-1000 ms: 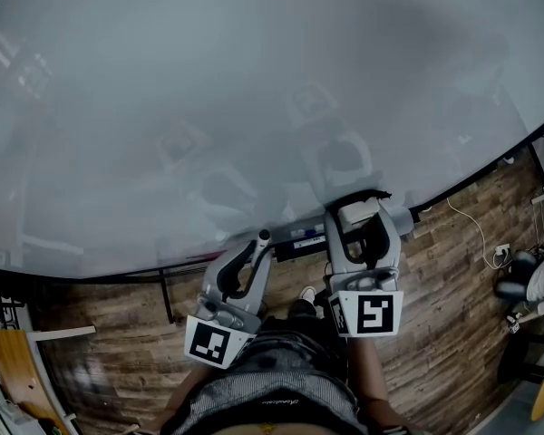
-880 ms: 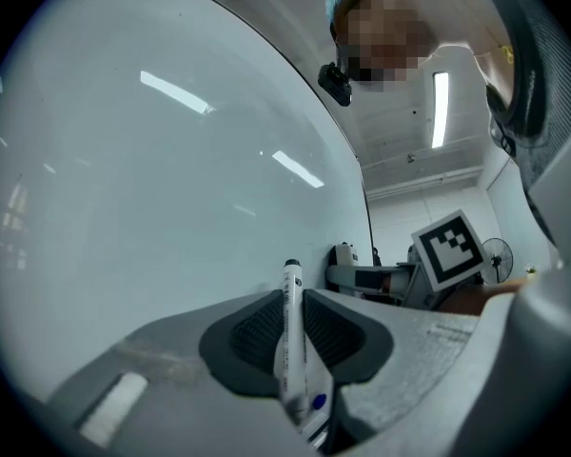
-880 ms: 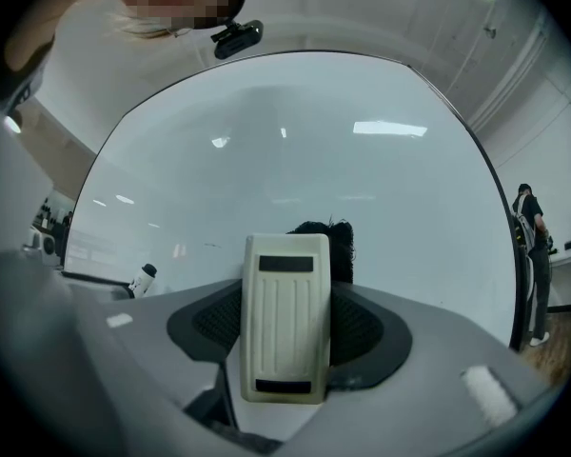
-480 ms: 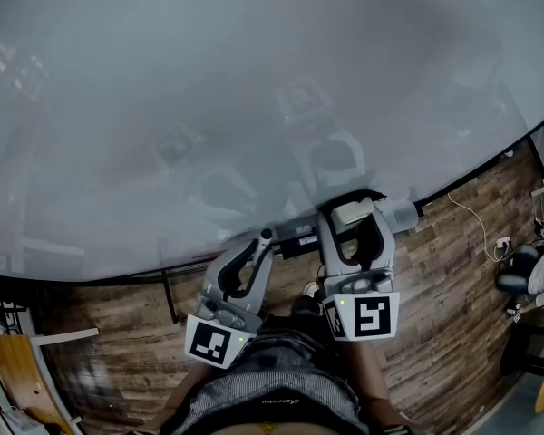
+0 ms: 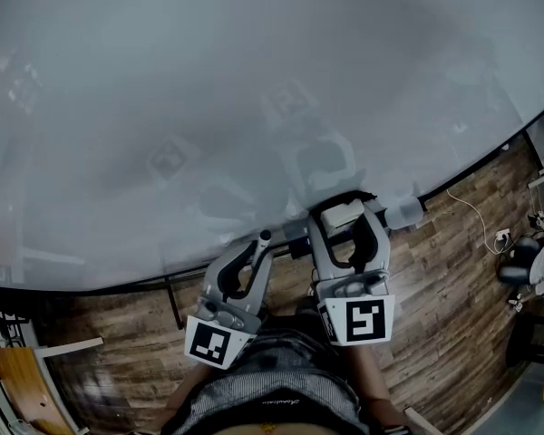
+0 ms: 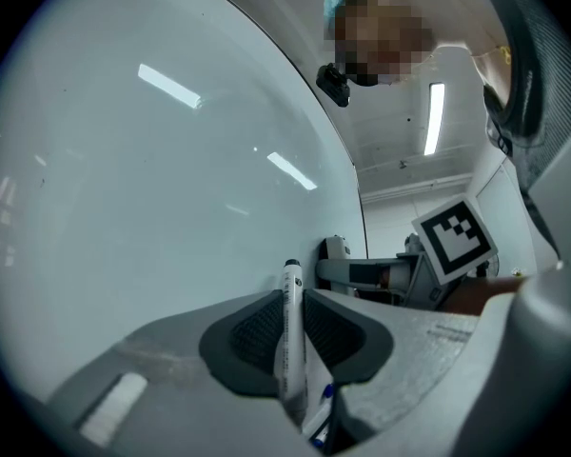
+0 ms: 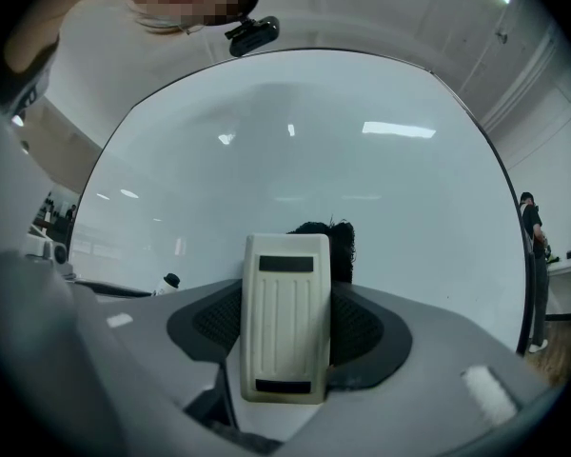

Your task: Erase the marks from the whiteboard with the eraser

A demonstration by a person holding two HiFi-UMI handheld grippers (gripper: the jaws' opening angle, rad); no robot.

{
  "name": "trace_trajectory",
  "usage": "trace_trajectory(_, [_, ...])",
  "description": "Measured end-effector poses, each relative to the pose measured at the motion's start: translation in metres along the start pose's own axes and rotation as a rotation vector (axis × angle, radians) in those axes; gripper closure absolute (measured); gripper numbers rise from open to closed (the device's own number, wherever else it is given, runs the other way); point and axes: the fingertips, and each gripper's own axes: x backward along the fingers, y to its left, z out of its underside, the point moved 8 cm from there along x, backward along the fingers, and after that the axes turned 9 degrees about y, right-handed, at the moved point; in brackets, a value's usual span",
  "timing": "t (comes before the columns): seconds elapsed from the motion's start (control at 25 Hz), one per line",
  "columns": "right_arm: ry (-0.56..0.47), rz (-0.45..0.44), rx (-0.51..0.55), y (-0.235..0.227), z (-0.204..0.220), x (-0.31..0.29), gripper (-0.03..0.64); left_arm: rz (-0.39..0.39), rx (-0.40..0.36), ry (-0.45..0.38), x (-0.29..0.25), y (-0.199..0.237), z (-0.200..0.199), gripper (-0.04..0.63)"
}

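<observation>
The big whiteboard (image 5: 254, 80) fills the upper head view; I see no marks on it, only reflections. My right gripper (image 5: 343, 214) is shut on a cream plastic eraser (image 7: 285, 314) with a black felt face (image 7: 341, 246), held at the board's lower edge. That eraser (image 5: 341, 213) shows between the jaws in the head view too. My left gripper (image 5: 262, 240) is shut on a white marker (image 6: 290, 336), whose tip points toward the board. The marker (image 5: 263, 239) stands a little off the board's bottom edge.
A tray rail (image 5: 290, 236) runs along the board's bottom edge, with a white bottle (image 5: 403, 213) at its right end. Wood-plank floor (image 5: 453, 288) lies below, with a cable (image 5: 476, 220) and socket. A person stands far right (image 5: 535, 265).
The right gripper with the eraser has slid a little left and up along the board's bottom edge. The left gripper has barely moved.
</observation>
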Motion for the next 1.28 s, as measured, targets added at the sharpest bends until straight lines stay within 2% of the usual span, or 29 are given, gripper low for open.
trace_trajectory(0.32, [-0.031,-0.011,0.063,0.017,-0.012,-0.003,0.362,0.006,-0.005,0.013,0.001,0.004,0.002,0.525])
trace_trajectory(0.64, [-0.08,-0.07,0.149,0.077,-0.023,-0.007,0.36,-0.014,-0.007,0.008,0.028,0.026,0.001,0.525])
trace_trajectory(1.08, [-0.103,-0.122,0.151,0.069,-0.018,-0.005,0.359,-0.056,-0.009,-0.008,0.024,0.018,-0.003,0.525])
trace_trajectory(1.28, [-0.083,-0.108,0.163,0.052,-0.012,-0.005,0.359,-0.073,-0.02,-0.024,0.021,0.013,-0.004,0.525])
